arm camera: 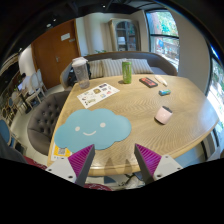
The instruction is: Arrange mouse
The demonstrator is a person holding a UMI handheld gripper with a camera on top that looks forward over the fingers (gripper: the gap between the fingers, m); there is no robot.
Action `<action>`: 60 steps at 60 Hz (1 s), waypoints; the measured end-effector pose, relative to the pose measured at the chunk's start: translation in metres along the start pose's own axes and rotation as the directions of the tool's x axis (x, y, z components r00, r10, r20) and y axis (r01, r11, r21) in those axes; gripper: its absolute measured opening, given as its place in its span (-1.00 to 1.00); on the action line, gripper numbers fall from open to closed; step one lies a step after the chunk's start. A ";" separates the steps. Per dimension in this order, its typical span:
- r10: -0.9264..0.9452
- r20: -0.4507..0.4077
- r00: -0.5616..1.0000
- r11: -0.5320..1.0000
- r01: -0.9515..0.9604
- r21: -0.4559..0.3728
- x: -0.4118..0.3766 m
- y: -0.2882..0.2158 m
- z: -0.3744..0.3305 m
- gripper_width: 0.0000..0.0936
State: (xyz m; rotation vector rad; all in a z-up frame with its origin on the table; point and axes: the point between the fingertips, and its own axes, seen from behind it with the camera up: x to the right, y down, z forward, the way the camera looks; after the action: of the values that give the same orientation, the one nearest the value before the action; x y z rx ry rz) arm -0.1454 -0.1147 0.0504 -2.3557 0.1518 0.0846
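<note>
Jaws (108, 163) wide open, nothing btwn them, purple pads (82, 158) at either side.

Landmark: cloud-shaped blue mat (92, 127) w/ smiley face, lying flat on round wooden surface (170, 135), just ahead of the jaws.

Rel. to the cloud mat:
- White mouse (163, 115) well off to its right, resting on the surface, apart from everything else.
- Printed sheet (97, 94) just beyond it.
- Green bottle (126, 72) farther beyond, upright.
- White cylindrical container (80, 72) beyond-left, near the surface's far edge.
- Small dark item (148, 82) and teal item (164, 92) far right-beyond; can't tell what they are.
</note>
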 end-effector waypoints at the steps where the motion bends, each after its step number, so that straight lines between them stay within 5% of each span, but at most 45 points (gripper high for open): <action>1: 0.004 -0.005 1.000 1.000 -0.004 -0.004 0.002 0.001 0.000 0.75; 29: 0.002 -0.166 0.986 1.000 -0.003 -0.005 0.130 0.009 0.047 0.73; 60: -0.076 -0.028 0.997 0.994 0.078 0.077 0.205 -0.086 0.146 0.70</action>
State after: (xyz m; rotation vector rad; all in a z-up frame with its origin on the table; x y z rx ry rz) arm 0.0666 0.0318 -0.0146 -2.2827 0.0747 0.0111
